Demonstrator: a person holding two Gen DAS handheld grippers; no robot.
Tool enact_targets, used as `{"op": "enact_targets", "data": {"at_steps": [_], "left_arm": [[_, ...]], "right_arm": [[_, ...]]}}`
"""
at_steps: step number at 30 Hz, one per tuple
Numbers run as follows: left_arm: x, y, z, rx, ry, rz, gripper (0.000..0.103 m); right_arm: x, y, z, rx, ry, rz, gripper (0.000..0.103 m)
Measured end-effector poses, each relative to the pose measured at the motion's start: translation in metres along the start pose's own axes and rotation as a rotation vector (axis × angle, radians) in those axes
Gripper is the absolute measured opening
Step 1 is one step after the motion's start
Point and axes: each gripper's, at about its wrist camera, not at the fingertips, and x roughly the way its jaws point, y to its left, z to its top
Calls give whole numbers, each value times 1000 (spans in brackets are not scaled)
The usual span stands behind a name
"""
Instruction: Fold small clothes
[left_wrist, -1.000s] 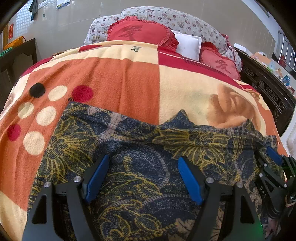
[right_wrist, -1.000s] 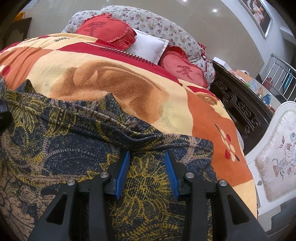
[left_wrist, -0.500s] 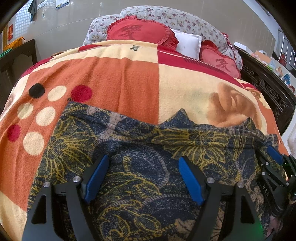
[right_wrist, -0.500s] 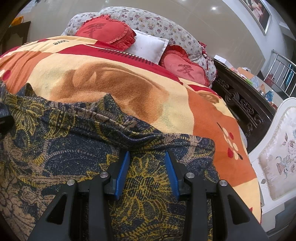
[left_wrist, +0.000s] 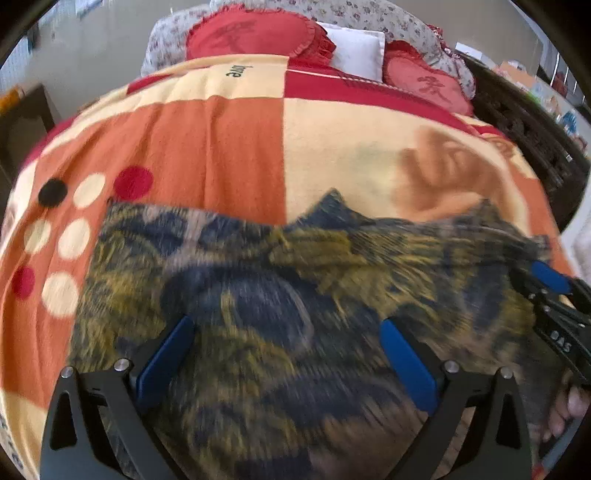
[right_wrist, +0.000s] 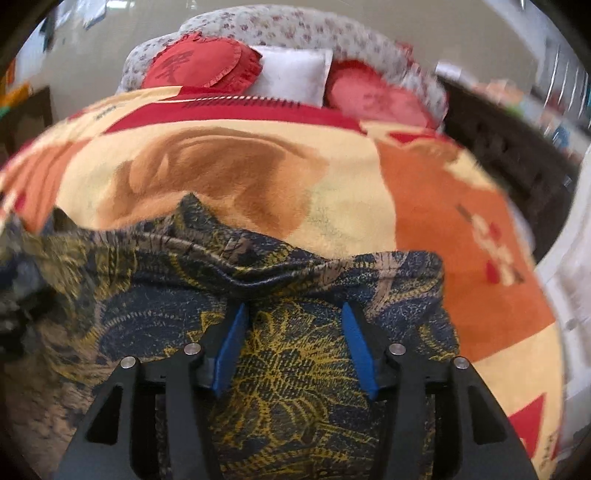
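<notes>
The patterned garment (left_wrist: 280, 317) lies spread over the near end of the bed's blanket (left_wrist: 221, 140), its wrinkled far hem toward 12 o'clock. Since a second ago both views have tipped upward and blurred, and more blanket shows beyond the hem, so the hands seem to be moving, perhaps drawing back. The left gripper (left_wrist: 284, 350) hangs released, jaws wide, nothing between them. The right gripper (right_wrist: 293, 343) has spread wider than before, cloth lying beneath. No fold looks started; a hem grasp probably comes next.
</notes>
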Motion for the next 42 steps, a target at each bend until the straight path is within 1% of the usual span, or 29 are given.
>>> {"op": "enact_targets", "data": {"at_steps": [1,2,4,5,6,7,8,9,10,11,12,13,14,17,18,19,20,21,23,24,26,27,28,31,33,35,38,39,42], "left_arm": [[-14,4,-5,-26,-22,-33,102],[-28,7,-12,-45,-56,-46,102],[-57,8,-37,-49,-120,-52,103],[-66,6,-50,-35,-136,-57,103],[-75,3,-69,-18,-154,-58,102],[-78,2,-82,-9,-161,-47,103],[-78,0,-94,2,-160,-16,102],[-70,-1,-109,19,-147,58,100],[-62,1,-116,23,-126,108,100],[-54,5,-120,20,-113,107,100],[-55,7,-121,14,-136,89,100],[-54,8,-118,0,-117,80,100],[-54,9,-115,-7,-104,77,100],[-66,12,-116,-26,-99,78,92],[-75,14,-121,-42,-105,63,92],[-87,16,-129,-58,-116,28,92],[-97,17,-135,-63,-124,-7,92],[-107,18,-148,-58,-131,-43,92],[-122,21,-164,-44,-138,-66,92],[-126,22,-171,-44,-135,-70,92],[-131,30,-183,-84,-126,-98,92],[-135,37,-189,-120,-126,-126,92],[-141,45,-196,-160,-127,-152,92],[-152,64,-211,-234,-131,-205,93],[-152,75,-214,-263,-122,-237,94],[-149,84,-215,-306,-125,-271,94],[-138,97,-210,-393,-115,-368,96],[-134,100,-206,-415,-116,-378,96],[-127,101,-196,-425,-121,-383,97]], "right_arm": [[-6,-2,2,-15,12,12,62],[-20,-6,4,-18,2,15,61],[-51,-9,0,8,-80,45,60],[-66,-10,-4,21,-119,83,60],[-81,-9,-13,40,-130,171,61],[-86,-7,-20,43,-113,248,61],[-88,-3,-29,41,-94,306,61],[-86,4,-42,35,-69,348,61],[-81,10,-50,23,-49,364,61],[-72,17,-59,1,-21,365,61],[-57,23,-71,-29,10,300,59],[-52,23,-77,-38,-16,286,59],[-52,23,-78,-37,-40,287,59],[-55,24,-67,-60,-1,265,59],[-62,27,-66,-72,10,245,59],[-71,27,-65,-75,5,236,58],[-88,26,-68,-75,-28,258,59],[-105,33,-80,-78,-57,286,59],[-120,31,-94,-93,-76,305,59],[-120,32,-105,-103,-64,301,59],[-96,34,-131,-103,27,287,62],[-91,31,-138,-86,16,283,70],[-93,28,-141,-64,-14,296,71],[-95,28,-144,-63,-36,296,73],[-96,29,-151,-64,-79,287,74],[-97,29,-153,-58,-94,284,74],[-97,29,-157,-51,-97,288,74],[-97,29,-157,-49,-97,291,74],[-99,27,-154,-46,-98,295,74]]}}
